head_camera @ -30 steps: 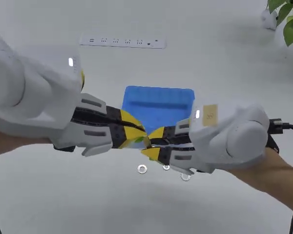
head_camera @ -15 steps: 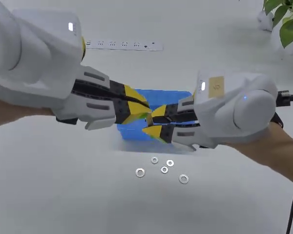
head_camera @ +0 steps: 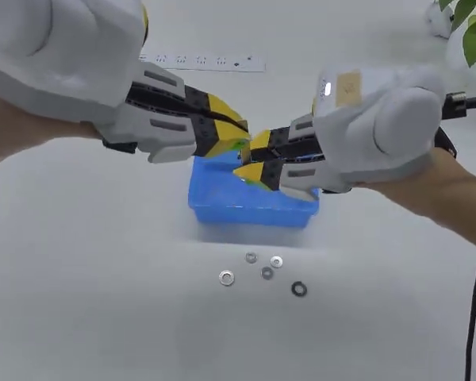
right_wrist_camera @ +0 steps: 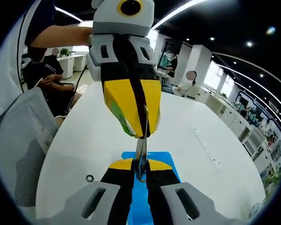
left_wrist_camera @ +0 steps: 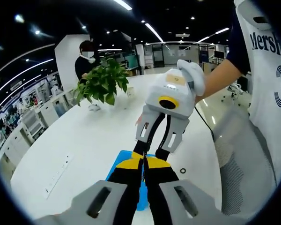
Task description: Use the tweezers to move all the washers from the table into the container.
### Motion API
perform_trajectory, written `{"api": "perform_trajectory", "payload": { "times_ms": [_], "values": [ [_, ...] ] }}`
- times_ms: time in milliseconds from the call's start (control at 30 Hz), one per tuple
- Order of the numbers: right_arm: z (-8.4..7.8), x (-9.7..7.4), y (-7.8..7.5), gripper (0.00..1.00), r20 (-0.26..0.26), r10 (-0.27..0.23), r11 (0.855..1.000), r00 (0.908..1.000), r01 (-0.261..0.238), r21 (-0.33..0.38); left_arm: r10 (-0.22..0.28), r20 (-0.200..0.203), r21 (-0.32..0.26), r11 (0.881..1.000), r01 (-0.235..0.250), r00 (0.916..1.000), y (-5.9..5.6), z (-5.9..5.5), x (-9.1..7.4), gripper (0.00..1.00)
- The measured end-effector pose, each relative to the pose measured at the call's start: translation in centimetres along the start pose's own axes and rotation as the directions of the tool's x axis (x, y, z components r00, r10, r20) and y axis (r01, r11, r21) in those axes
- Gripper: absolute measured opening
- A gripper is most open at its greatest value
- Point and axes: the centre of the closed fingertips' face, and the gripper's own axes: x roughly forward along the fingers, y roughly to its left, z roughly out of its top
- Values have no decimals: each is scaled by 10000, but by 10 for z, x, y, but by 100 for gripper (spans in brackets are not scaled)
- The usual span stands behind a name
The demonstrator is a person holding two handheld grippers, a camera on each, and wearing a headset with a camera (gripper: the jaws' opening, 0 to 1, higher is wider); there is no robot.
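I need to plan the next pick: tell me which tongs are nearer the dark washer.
Right. The right tongs hang just beyond the dark washer, on its side; the left tongs reach in from the opposite side.

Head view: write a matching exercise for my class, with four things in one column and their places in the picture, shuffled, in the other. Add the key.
Things
1. blue container
2. washers
3. power strip
4. plant

Places
A. top right corner
B. loose on the table, below the container in the picture
C. middle of the picture
D. near the top, left of centre

Pairs: 1-C, 2-B, 3-D, 4-A
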Motion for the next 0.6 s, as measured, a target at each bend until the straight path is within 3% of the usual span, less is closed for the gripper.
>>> {"api": "perform_trajectory", "payload": {
  "times_ms": [233, 333, 600],
  "values": [
    [-19, 12, -9, 10, -168, 129, 9997, 9998, -125, 229, -121, -166, -165, 9998, 118, 9998, 14, -16, 19, 6],
    [-27, 17, -11, 10, -184, 245, 9989, 9995, -237, 402, -171, -249, -281, 9995, 164, 9995, 23, -27, 29, 6],
    [-50, 32, -13, 10, -394, 554, 9966, 9977, -528, 626, -354, -473, -672, 9972, 322, 9983, 31, -50, 45, 6]
  ]
}}
